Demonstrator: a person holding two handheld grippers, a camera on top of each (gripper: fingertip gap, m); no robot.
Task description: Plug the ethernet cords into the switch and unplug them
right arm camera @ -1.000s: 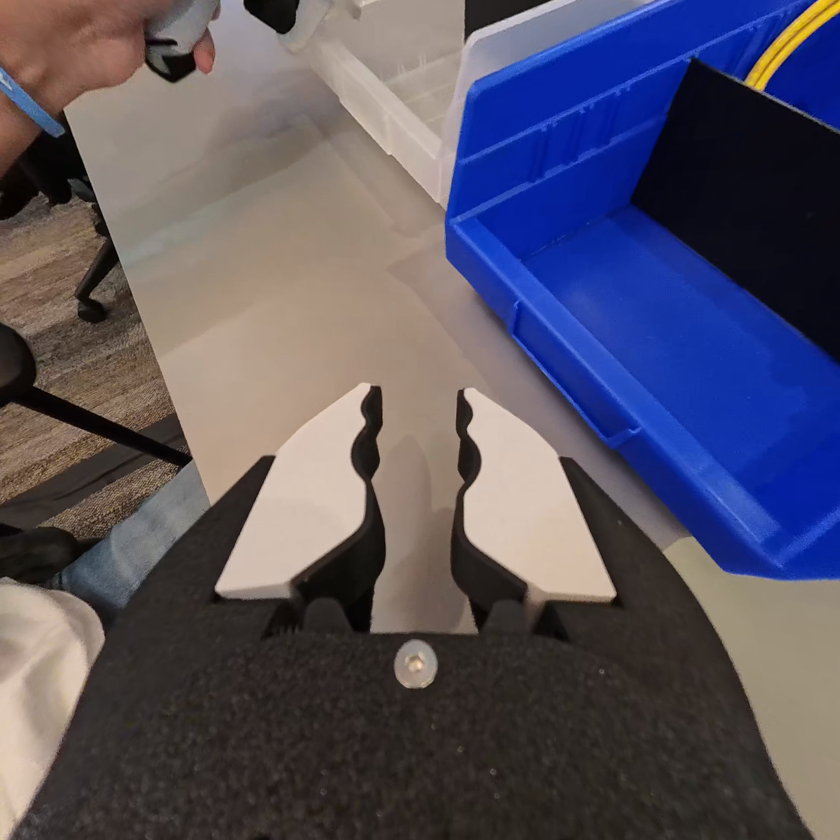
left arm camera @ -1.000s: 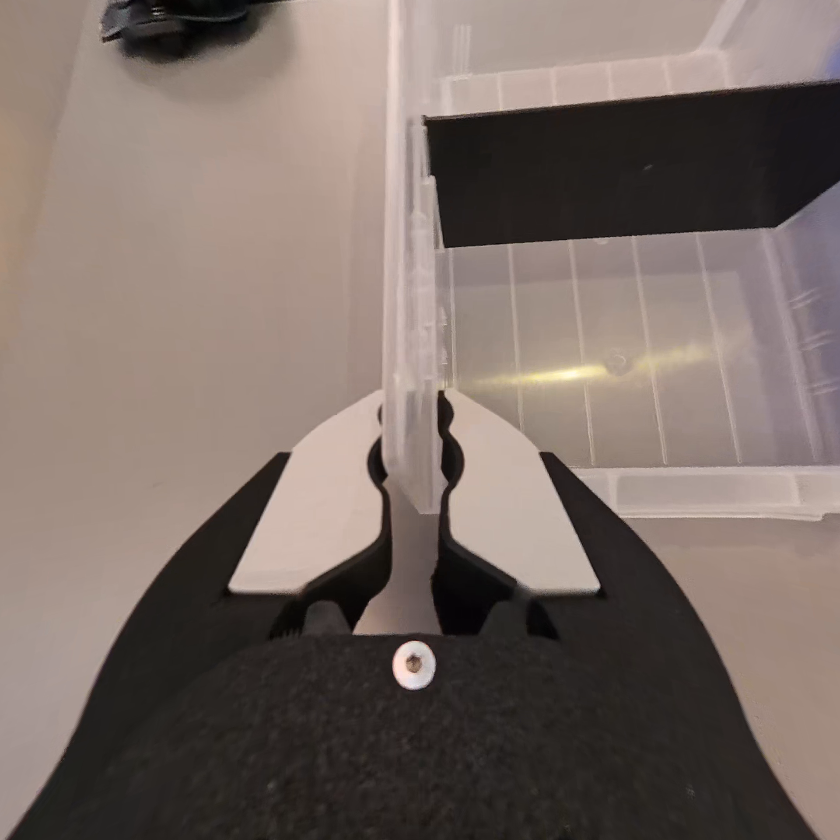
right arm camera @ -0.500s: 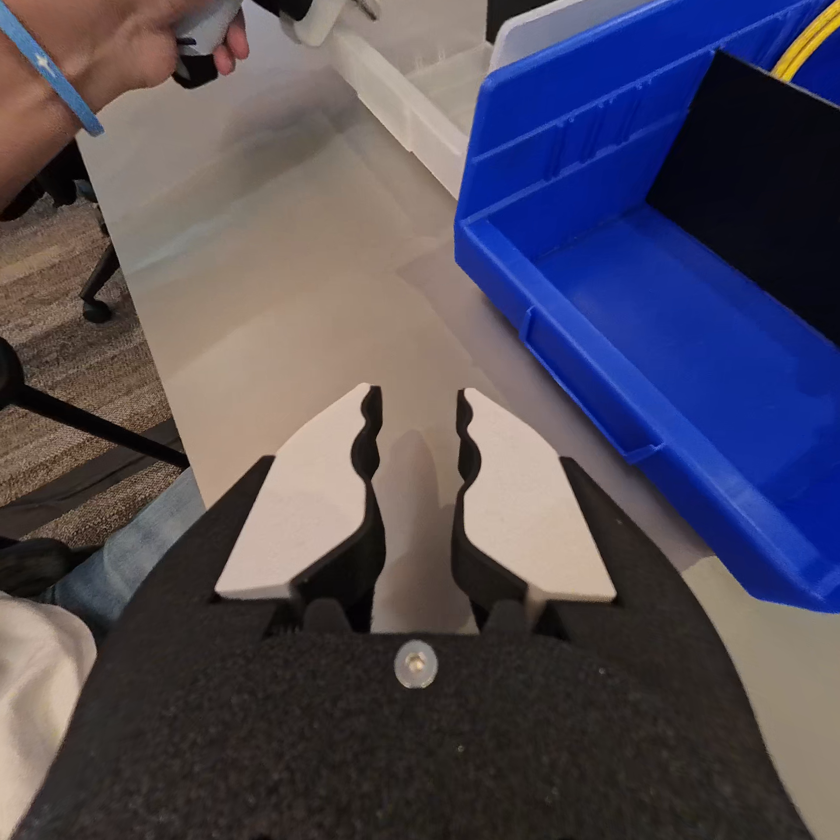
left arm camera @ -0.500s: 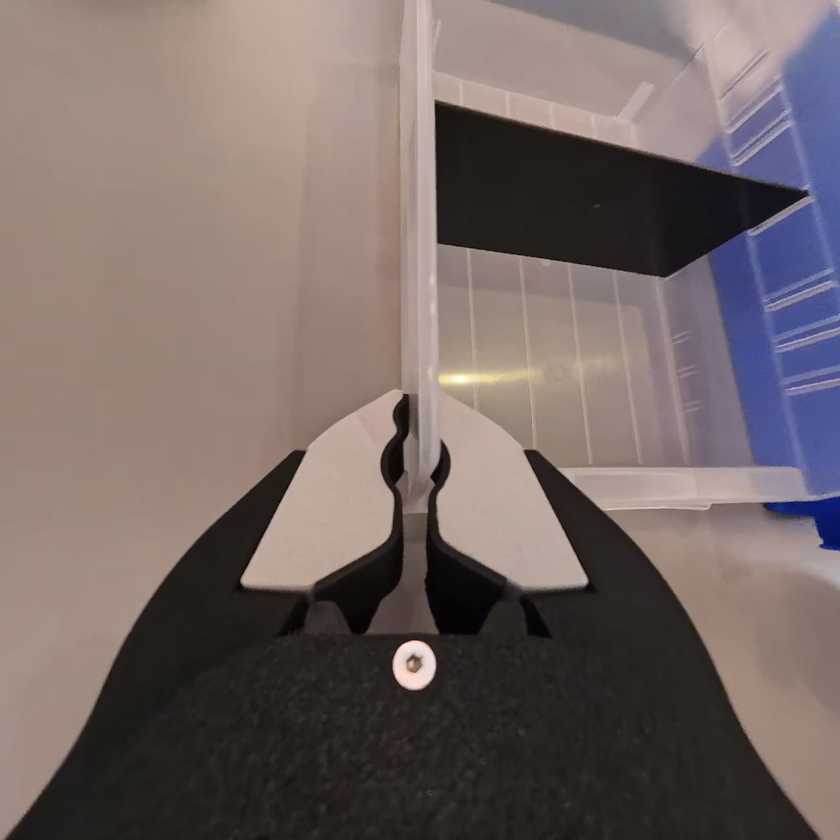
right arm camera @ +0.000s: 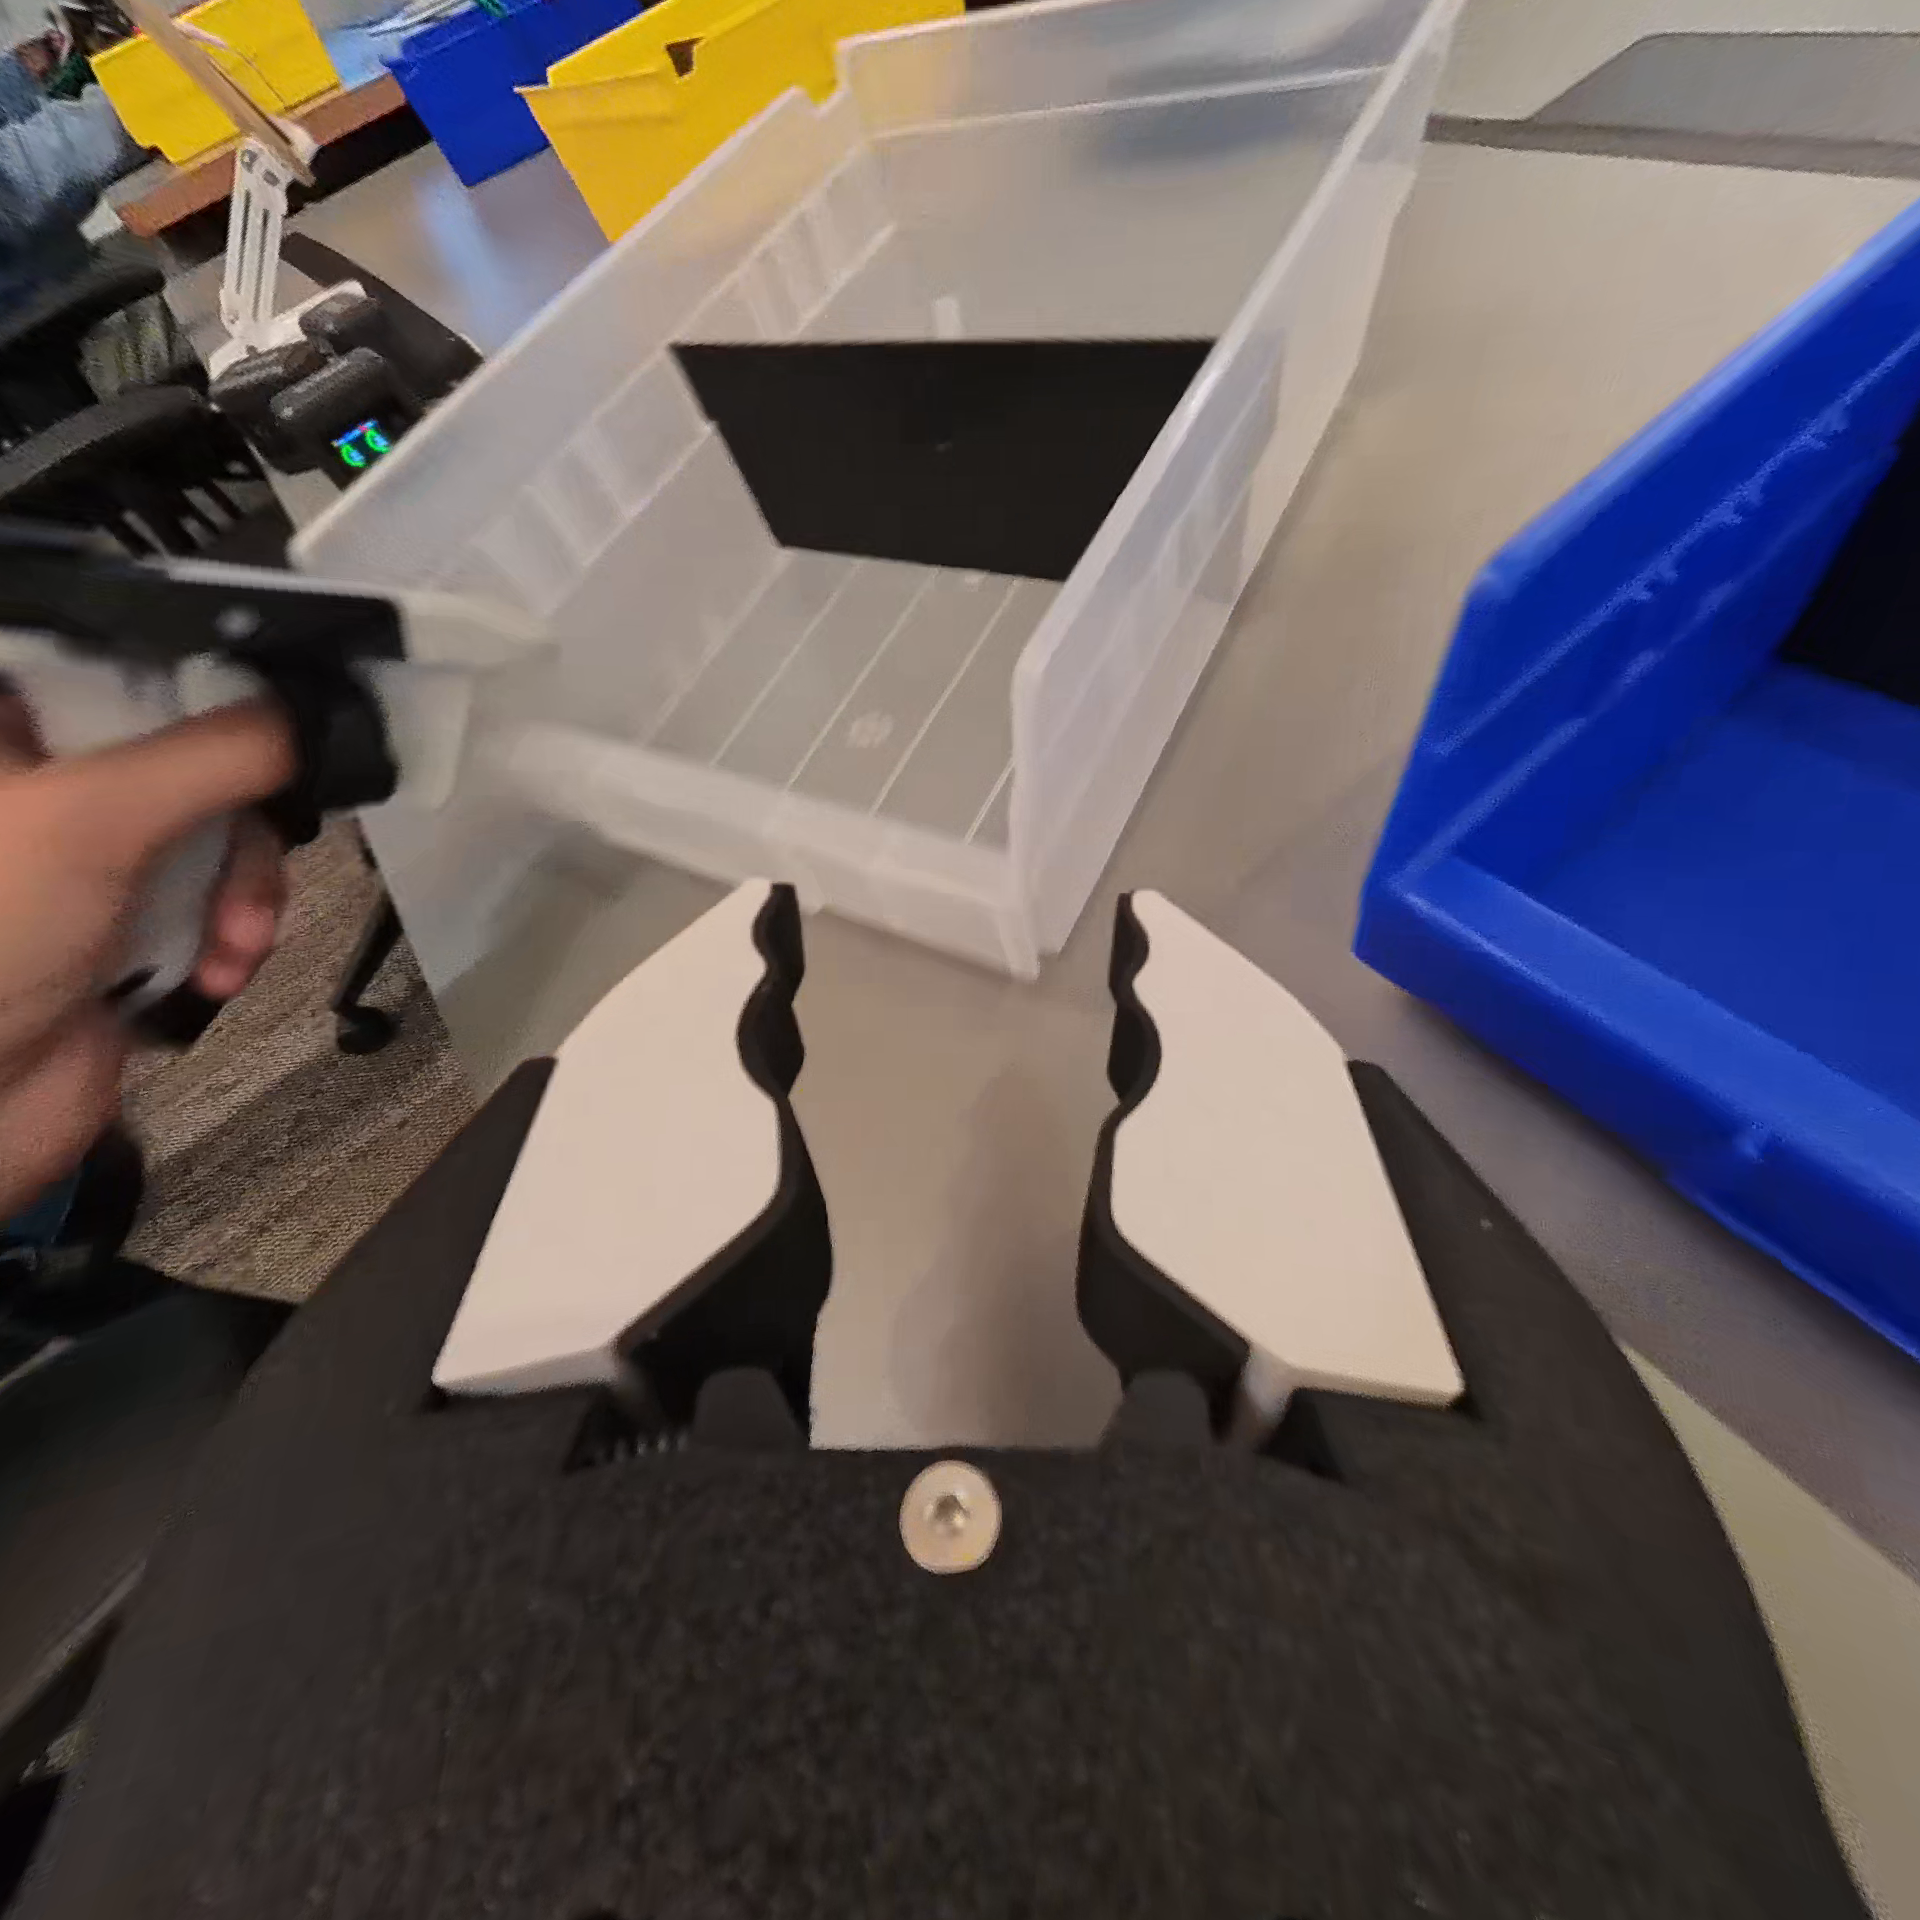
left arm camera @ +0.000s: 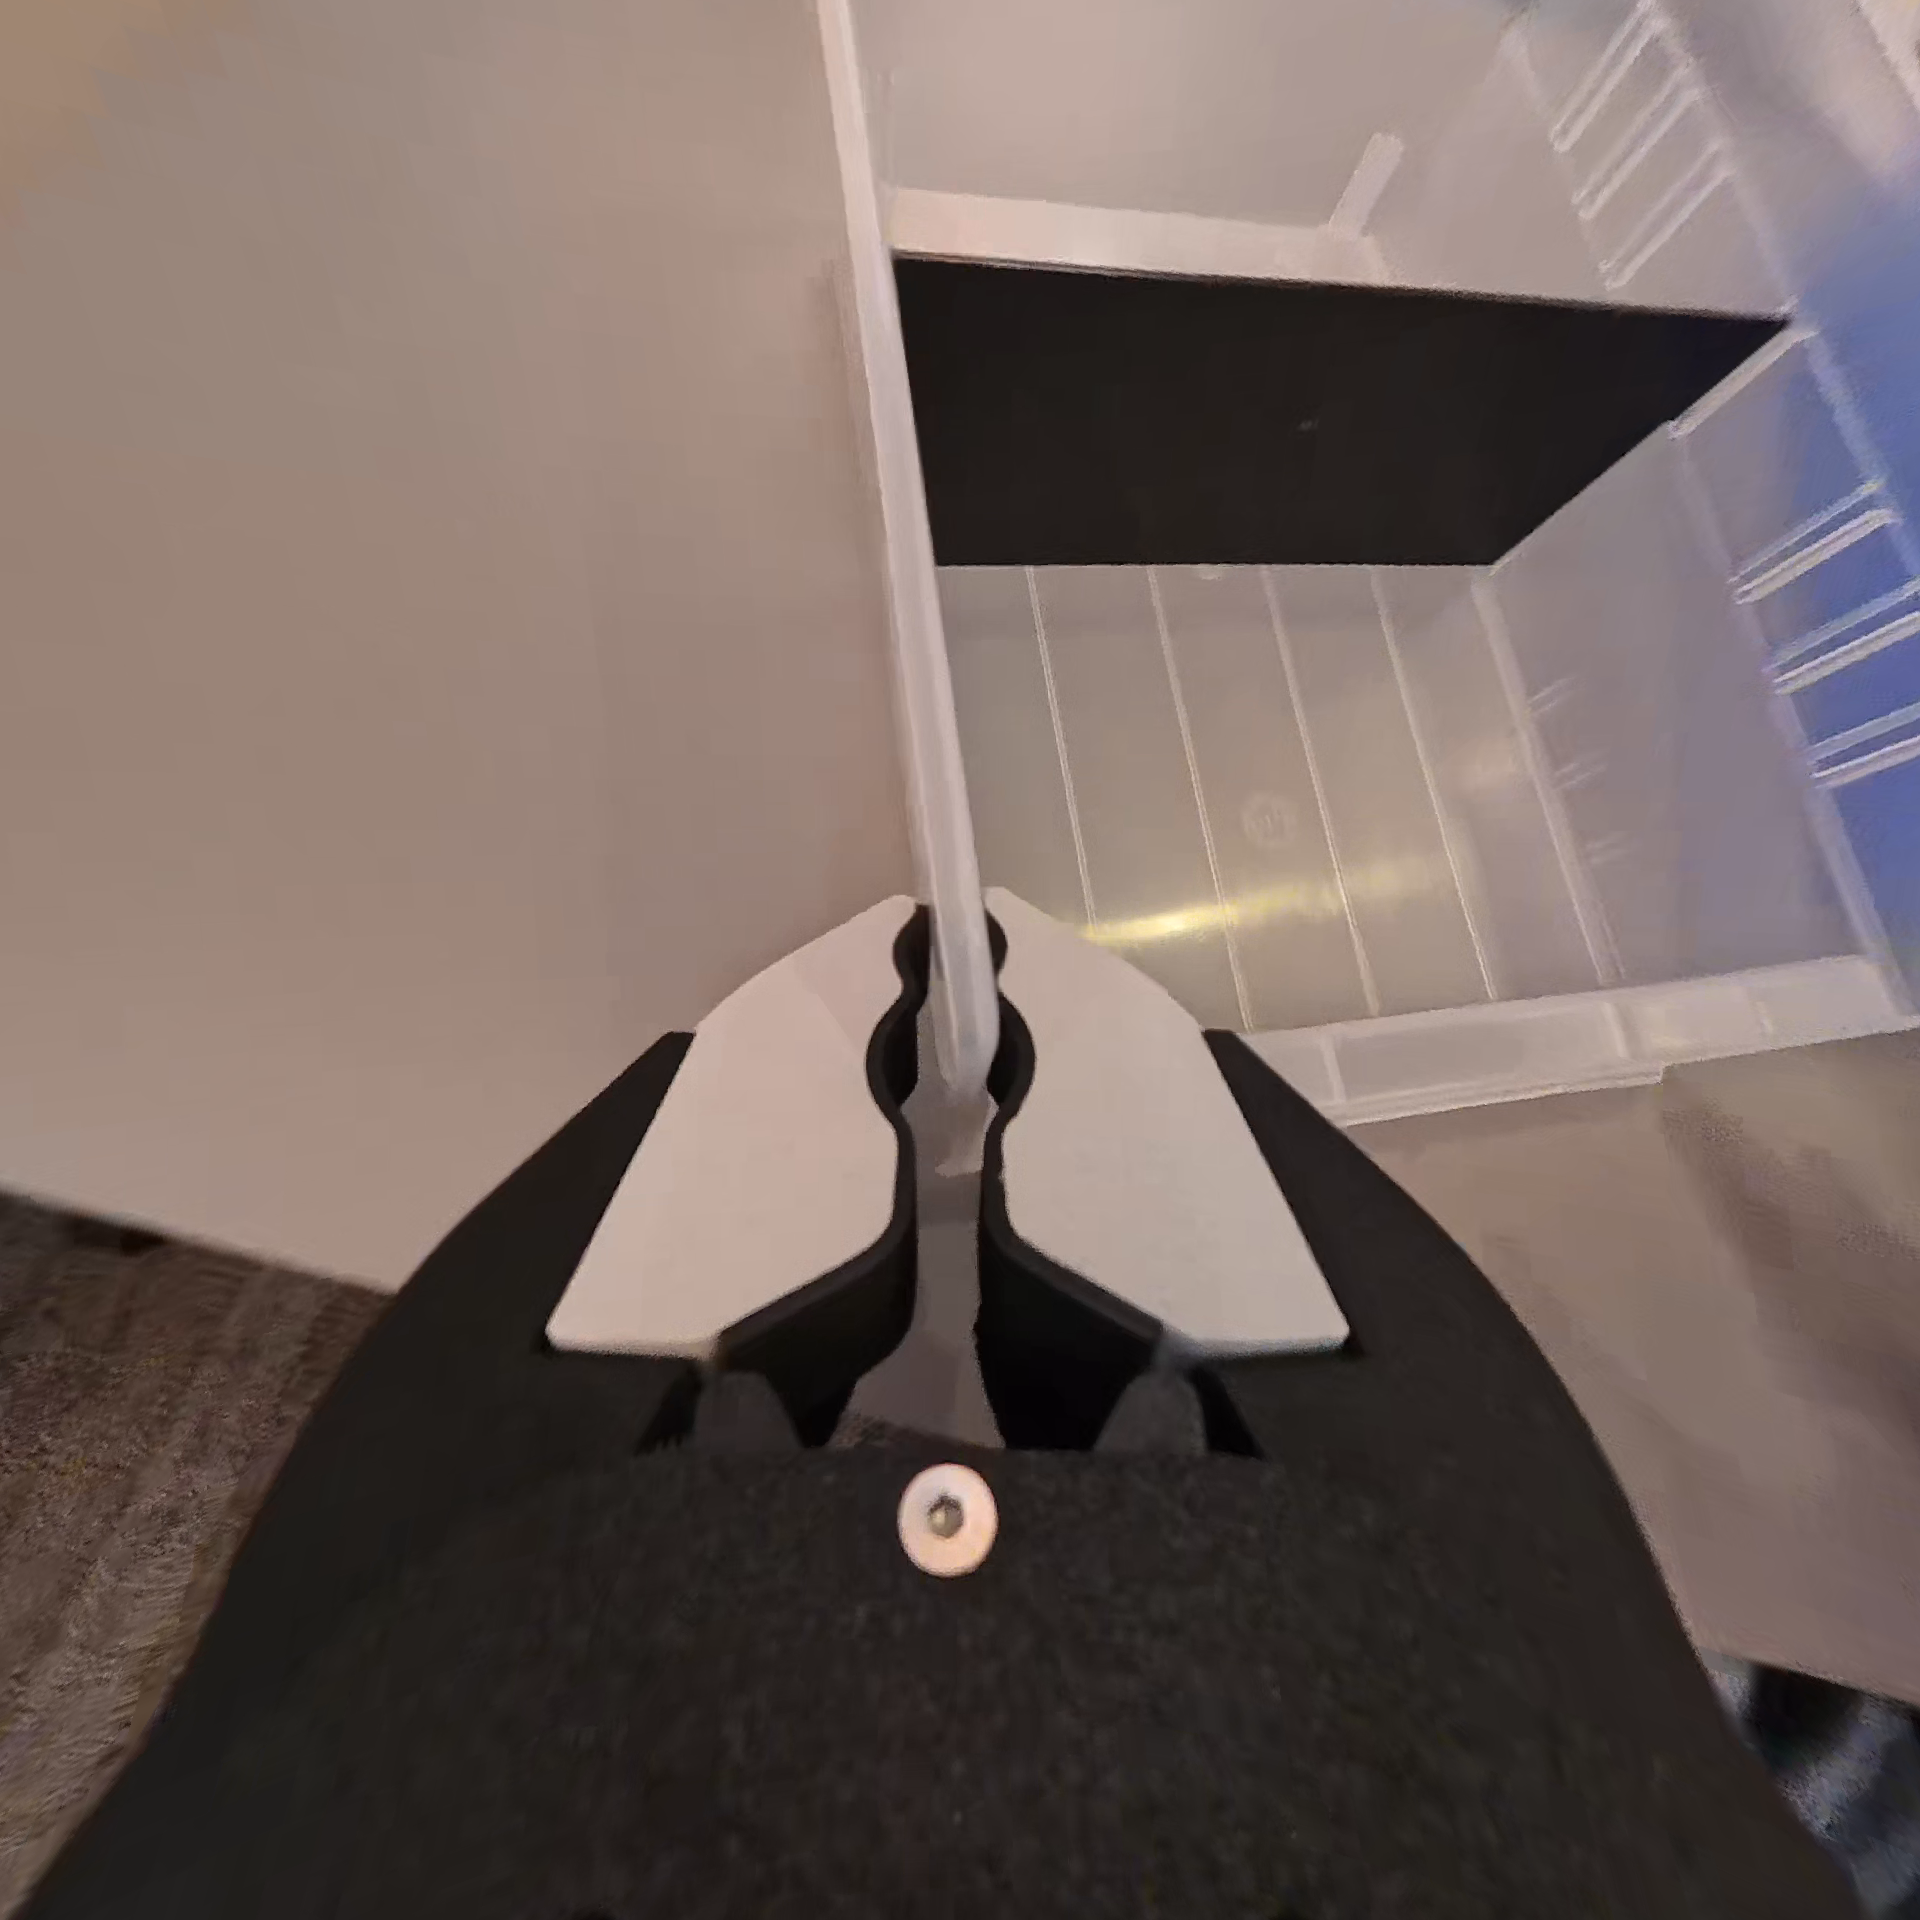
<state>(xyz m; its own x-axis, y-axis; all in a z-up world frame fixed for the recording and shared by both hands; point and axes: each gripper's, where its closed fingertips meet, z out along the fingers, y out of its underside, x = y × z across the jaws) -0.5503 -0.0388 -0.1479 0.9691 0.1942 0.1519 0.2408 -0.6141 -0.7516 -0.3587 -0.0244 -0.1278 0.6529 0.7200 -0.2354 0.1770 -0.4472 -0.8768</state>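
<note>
No ethernet cord or switch shows in either view. My left gripper (left arm camera: 956,914) is shut on the left side wall (left arm camera: 894,520) of a clear plastic bin, near its front corner. The right wrist view shows the same grip: the left gripper (right arm camera: 447,634), held by a hand (right arm camera: 104,831), pinches the clear bin's wall (right arm camera: 499,561). A black divider (left arm camera: 1299,416) stands across the bin, also seen in the right wrist view (right arm camera: 935,447). My right gripper (right arm camera: 956,904) is open and empty above the grey table (right arm camera: 935,1143), just before the bin's front right corner (right arm camera: 1029,935).
A blue bin (right arm camera: 1662,831) stands right of the clear bin and shows through its far wall (left arm camera: 1870,675). Yellow bins (right arm camera: 675,104) and another blue one (right arm camera: 488,62) sit on a table behind. The table's edge and carpet (left arm camera: 156,1403) lie at left, with black chairs (right arm camera: 104,447). Spacing between my two grippers at the tips: around 20 cm.
My left gripper closed on the clear bin's wall and the bin has shifted with it toward the table's edge. My right gripper swung toward the clear bin and opened wider.
</note>
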